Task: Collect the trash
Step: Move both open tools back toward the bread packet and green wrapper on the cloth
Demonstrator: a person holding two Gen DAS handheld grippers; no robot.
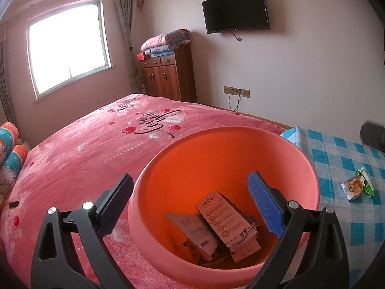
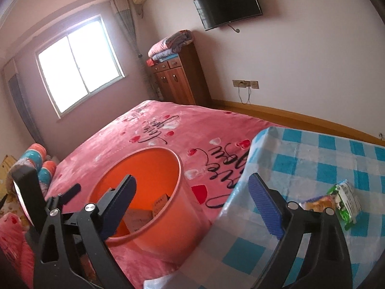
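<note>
An orange-pink bin (image 1: 144, 207) stands on the pink bed and holds several paper cards (image 1: 221, 219); it also shows in the right wrist view (image 2: 168, 216). My left gripper (image 1: 191, 204) is open and empty, its fingers straddling the bin's left rim. Two snack wrappers, one white-orange (image 1: 351, 188) and one green (image 1: 365, 180), lie on the blue checked cloth. My right gripper (image 2: 192, 207) is open and empty, between the bin and the cloth. The wrappers (image 2: 344, 200) lie to its right, partly hidden behind its right finger (image 2: 264, 207).
The pink bed (image 1: 84, 149) spreads left and back. The blue checked cloth (image 2: 300, 159) covers a surface on the right. A wooden cabinet (image 1: 168, 74) with folded blankets stands at the far wall. Pillows (image 1: 9, 154) lie at the left. My left gripper shows in the right wrist view (image 2: 69, 192).
</note>
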